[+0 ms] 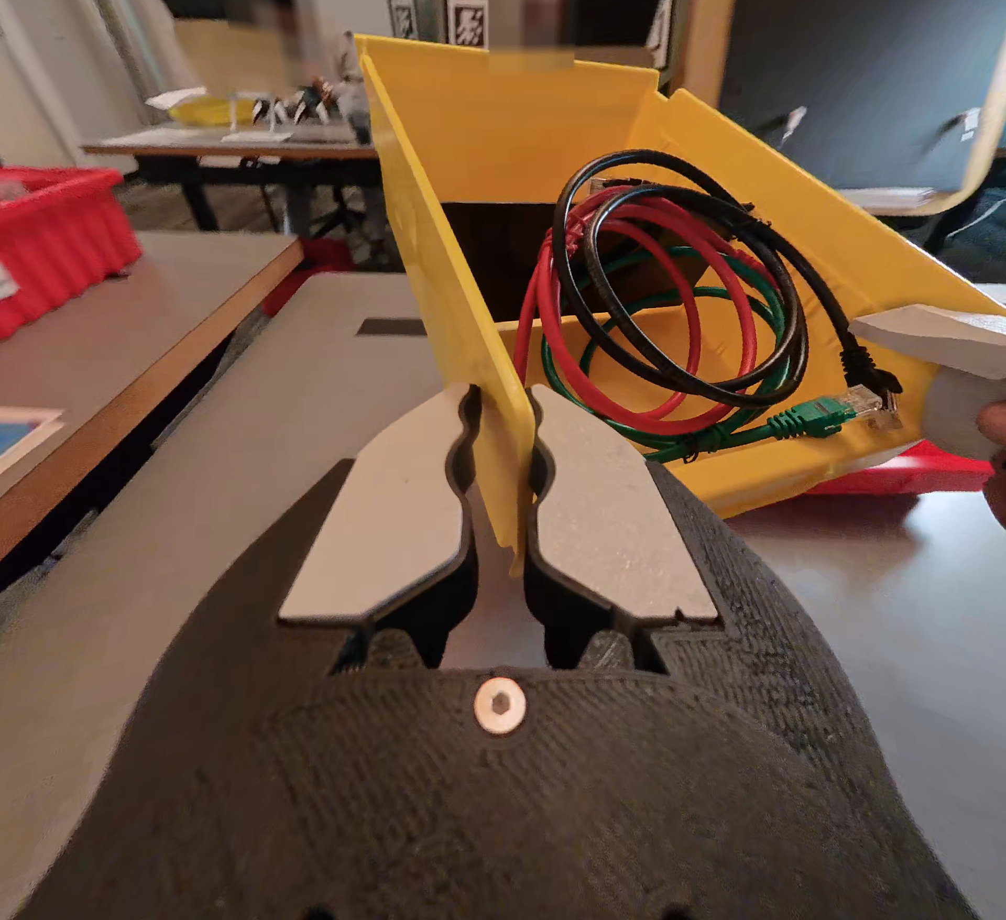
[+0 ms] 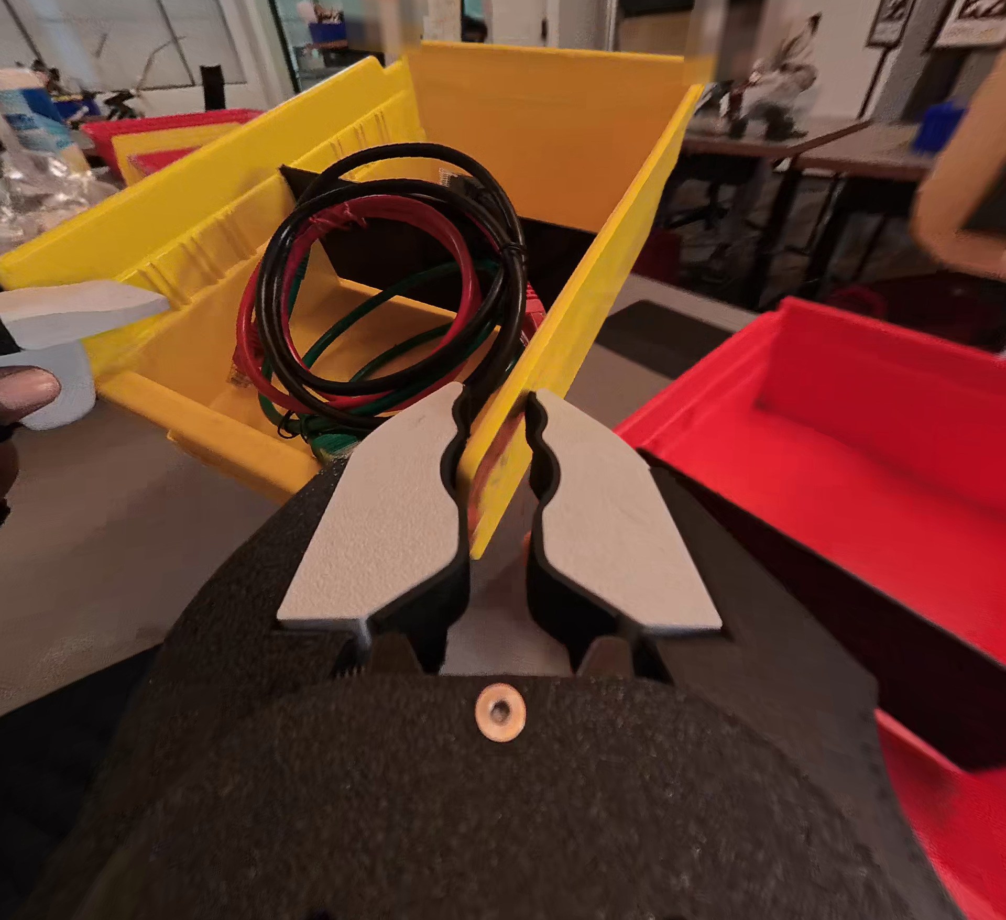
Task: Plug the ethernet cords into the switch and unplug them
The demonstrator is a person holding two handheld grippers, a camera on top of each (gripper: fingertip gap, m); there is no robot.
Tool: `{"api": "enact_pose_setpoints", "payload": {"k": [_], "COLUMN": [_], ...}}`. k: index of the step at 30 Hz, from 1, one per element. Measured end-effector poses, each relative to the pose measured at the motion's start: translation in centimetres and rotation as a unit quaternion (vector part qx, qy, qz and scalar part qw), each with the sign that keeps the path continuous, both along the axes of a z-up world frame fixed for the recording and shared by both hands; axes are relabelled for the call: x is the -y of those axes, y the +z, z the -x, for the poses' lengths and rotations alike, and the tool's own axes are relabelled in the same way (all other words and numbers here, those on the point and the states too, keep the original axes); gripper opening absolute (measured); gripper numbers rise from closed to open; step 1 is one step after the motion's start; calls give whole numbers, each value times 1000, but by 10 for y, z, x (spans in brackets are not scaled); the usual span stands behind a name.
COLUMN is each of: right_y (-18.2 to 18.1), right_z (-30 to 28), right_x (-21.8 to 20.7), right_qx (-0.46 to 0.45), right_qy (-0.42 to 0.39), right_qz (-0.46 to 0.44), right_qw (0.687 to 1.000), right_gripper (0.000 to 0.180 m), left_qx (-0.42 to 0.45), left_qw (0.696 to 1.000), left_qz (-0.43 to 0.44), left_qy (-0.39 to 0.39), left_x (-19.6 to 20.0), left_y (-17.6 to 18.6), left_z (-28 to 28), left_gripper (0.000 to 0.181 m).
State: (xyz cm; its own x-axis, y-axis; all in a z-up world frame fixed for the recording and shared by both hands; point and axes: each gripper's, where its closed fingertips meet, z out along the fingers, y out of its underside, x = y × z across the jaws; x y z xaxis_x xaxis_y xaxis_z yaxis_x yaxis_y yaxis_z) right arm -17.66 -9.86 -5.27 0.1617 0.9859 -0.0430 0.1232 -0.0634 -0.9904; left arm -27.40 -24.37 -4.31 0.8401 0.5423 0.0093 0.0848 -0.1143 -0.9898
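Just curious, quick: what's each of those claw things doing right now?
Left gripper: shut on the yellow bin, one side wall.
Right gripper: shut on its opposite wall.

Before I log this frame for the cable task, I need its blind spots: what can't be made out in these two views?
- Switch: not identifiable; only a dark object shows under the coiled cords, left wrist view.
- Black cord's far plug: blurred at the yellow bin back wall, right wrist view.
- Red bin: cut off by the right edge, right wrist view.
- Background tables: blurred, both views.
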Motion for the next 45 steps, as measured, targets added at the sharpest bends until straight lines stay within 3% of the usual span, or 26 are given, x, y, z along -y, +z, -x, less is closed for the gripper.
{"api": "enact_pose_setpoints", "payload": {"k": [4,12,13,16,20,23,27,29,31,32,38,45], "right_y": [-49,-103,-103,-91,-83,-105,-134,-151,-162,-161,-150,-153], "right_z": [30,23,18,-8,-46,-72,-83,-82,-80,-81,-148,-241], "right_x": [13,-6,-6,-7,-24,-53,-81,-84,-88,-91,-103,-127], "right_qx": [36,102,108,93,157,281,400,440,451,441,423,442], "right_qy": [17,4,8,26,81,131,164,181,173,165,132,66], "right_qz": [29,4,-7,-44,-142,-226,-267,-265,-271,-283,-241,-250], "right_qw": [999,995,994,994,974,924,861,838,833,836,863,859], "right_gripper": [19,28,30,36,53,64,70,62,36,31,33,34], "left_qx": [25,97,94,107,-15,-69,-101,-145,-152,-151,-183,-218], "left_qw": [999,991,990,983,985,956,884,839,797,785,762,771], "left_qz": [32,94,100,118,140,230,357,434,494,510,517,498], "left_qy": [12,-6,-21,-87,-96,-170,-285,-294,-311,-319,-345,-333], "left_x": [17,-22,-29,-42,-35,-41,-55,-61,-65,-68,-81,-99], "left_y": [-43,-122,-122,-113,-76,-77,-112,-134,-156,-164,-172,-170], "left_z": [28,49,47,31,24,-7,-49,-45,-42,-42,-53,-61], "left_gripper": [14,9,12,42,51,55,60,63,64,63,35,31]}}
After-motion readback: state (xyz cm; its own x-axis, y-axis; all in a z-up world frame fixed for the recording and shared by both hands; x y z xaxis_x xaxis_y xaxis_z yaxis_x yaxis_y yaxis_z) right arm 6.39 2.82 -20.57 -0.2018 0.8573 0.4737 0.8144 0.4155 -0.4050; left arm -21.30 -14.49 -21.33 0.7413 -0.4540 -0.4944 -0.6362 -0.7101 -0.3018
